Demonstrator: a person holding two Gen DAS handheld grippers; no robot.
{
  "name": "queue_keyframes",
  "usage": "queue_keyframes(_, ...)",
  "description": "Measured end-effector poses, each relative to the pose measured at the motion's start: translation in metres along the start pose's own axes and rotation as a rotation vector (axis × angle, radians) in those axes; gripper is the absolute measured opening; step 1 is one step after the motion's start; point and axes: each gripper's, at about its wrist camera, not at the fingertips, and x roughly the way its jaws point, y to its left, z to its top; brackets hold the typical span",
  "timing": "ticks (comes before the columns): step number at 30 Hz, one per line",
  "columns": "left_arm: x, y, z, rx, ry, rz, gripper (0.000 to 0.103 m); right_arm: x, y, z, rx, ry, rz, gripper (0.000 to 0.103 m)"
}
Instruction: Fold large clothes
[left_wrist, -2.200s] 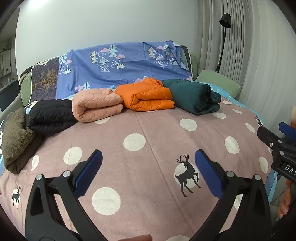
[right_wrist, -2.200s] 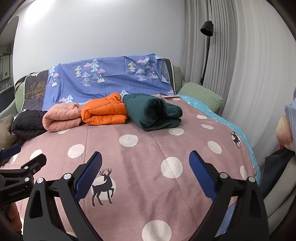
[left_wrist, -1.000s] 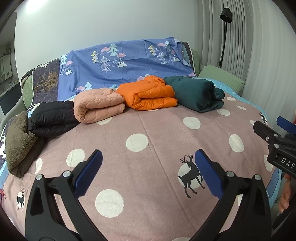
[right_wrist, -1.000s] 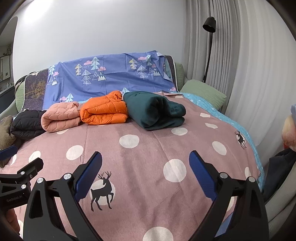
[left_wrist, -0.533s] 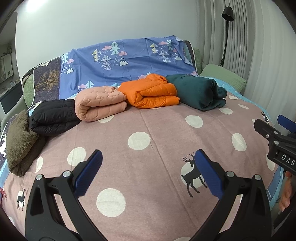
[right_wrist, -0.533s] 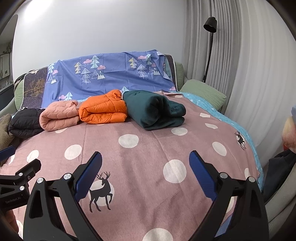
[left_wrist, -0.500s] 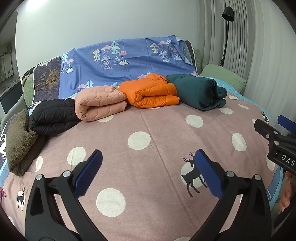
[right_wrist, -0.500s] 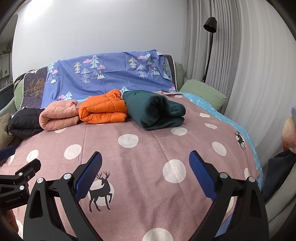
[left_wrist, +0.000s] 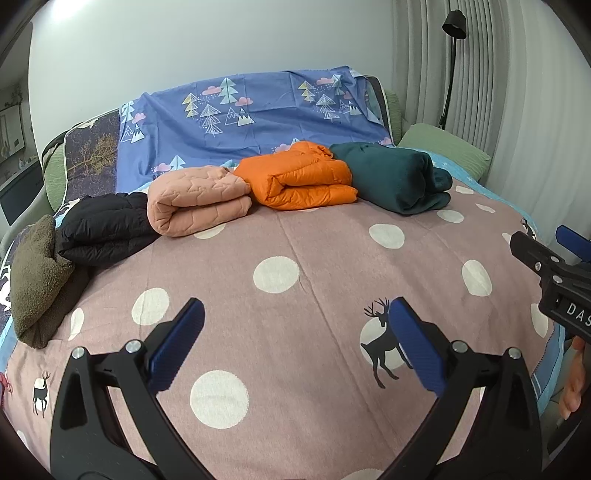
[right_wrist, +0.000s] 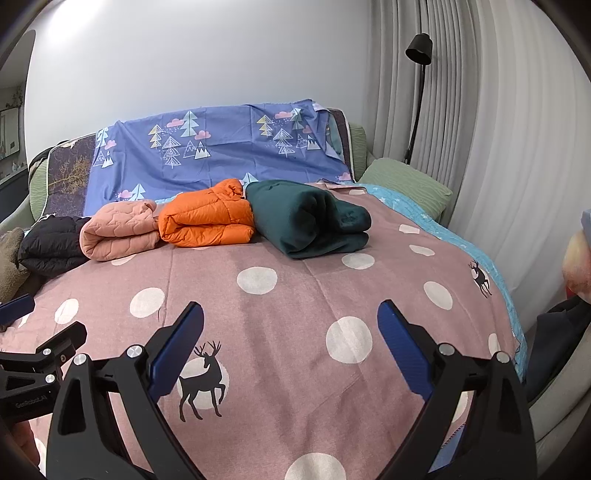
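Several folded garments lie in a row at the far side of the bed: a dark green one (left_wrist: 395, 177) (right_wrist: 310, 218), an orange puffer (left_wrist: 299, 177) (right_wrist: 207, 218), a pink quilted one (left_wrist: 195, 199) (right_wrist: 118, 229), a black puffer (left_wrist: 103, 229) (right_wrist: 51, 240) and an olive fleece (left_wrist: 33, 273). My left gripper (left_wrist: 293, 343) is open and empty above the pink polka-dot bedspread (left_wrist: 295, 240). My right gripper (right_wrist: 290, 343) is open and empty too, over the bedspread (right_wrist: 295, 295). Both are well short of the clothes.
A blue tree-print sheet (left_wrist: 251, 114) covers the headboard. A green pillow (right_wrist: 406, 184) lies at the far right. A black floor lamp (right_wrist: 419, 74) and grey curtains (right_wrist: 498, 147) stand to the right. The bed's right edge drops off near a dark chair (right_wrist: 554, 339).
Both grippers have drifted slightly forward and to the left over the bed. They stay open and empty. The clothes have not moved.
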Motion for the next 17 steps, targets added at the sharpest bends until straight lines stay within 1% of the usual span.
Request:
queue_keyframes(9, -0.0004, -0.0022, -0.0005, 0.008, 0.002, -0.029, 0.101, -0.0007, -0.0005, -0.0008, 0.003, -0.001, -0.002, 0.095)
queue_keyframes(17, -0.0007, -0.0026, -0.0012, 0.006, 0.001, -0.028, 0.101, -0.0018, -0.0011, -0.0019, -0.002, -0.002, -0.002, 0.095)
